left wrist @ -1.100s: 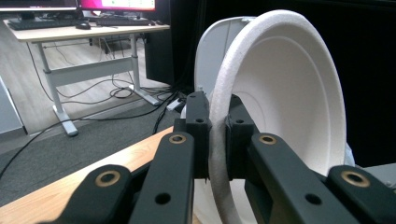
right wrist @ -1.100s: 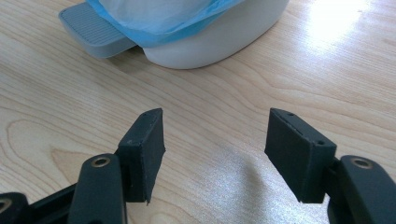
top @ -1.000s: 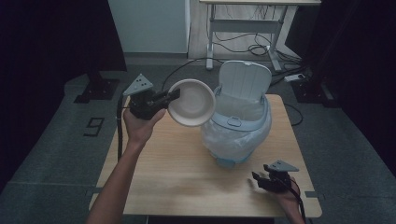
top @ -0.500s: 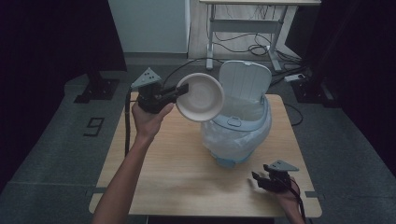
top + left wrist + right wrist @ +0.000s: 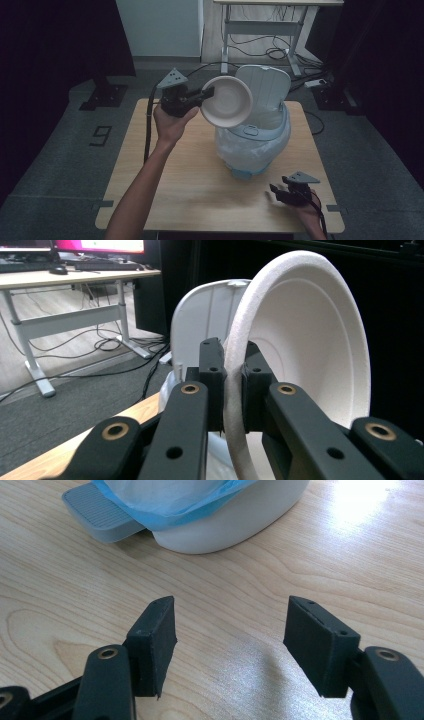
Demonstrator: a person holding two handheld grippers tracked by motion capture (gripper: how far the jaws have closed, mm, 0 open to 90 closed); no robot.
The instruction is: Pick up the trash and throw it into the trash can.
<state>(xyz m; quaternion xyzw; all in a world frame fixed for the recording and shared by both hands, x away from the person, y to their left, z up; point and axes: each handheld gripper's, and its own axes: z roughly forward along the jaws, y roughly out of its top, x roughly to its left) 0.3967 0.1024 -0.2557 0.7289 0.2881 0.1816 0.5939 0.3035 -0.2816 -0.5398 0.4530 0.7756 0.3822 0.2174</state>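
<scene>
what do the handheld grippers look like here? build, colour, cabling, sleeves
Both are matte black. The left gripper and right gripper each carry a grey three-cornered plate on top with small dots. Jaws are blocky black pads on linkage arms with brass-coloured pivot rivets. A black cable trails from each. The left forearm is bare, no sleeve visible.

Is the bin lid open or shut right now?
Open. The lid stands upright behind the lined bin; the bowl is held beside it.
</scene>
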